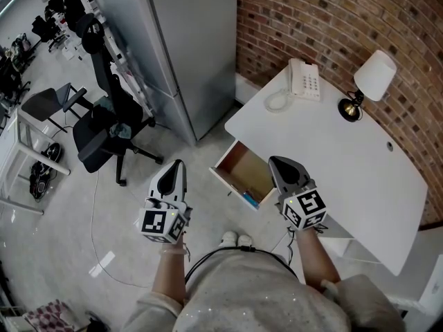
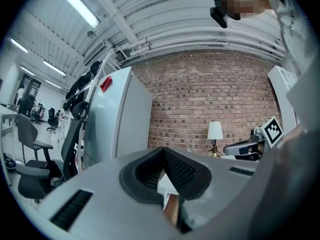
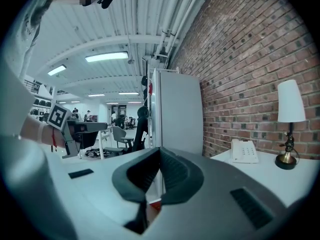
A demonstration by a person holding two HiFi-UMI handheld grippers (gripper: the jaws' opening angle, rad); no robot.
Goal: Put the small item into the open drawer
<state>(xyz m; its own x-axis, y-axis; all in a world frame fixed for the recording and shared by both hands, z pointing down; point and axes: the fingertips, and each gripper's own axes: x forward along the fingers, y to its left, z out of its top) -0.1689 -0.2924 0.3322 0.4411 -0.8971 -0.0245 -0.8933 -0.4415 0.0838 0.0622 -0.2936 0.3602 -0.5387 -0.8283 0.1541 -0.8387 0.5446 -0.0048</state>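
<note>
Item [image 1: 250, 199] in drawer [image 1: 237, 166], orientation indiscernible

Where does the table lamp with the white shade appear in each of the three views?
Head view: the lamp stands upper right, on the white desk.
Left gripper view: the lamp is small, right of centre.
Right gripper view: the lamp is at the far right, beyond the telephone.
Shared landmark: the brick wall behind it.

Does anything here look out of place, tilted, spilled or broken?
Nothing stands out. The drawer under the white desk is pulled open, with a small blue item lying near its front. The telephone and lamp stand in order on the desk; no spill or damage shows.
</note>
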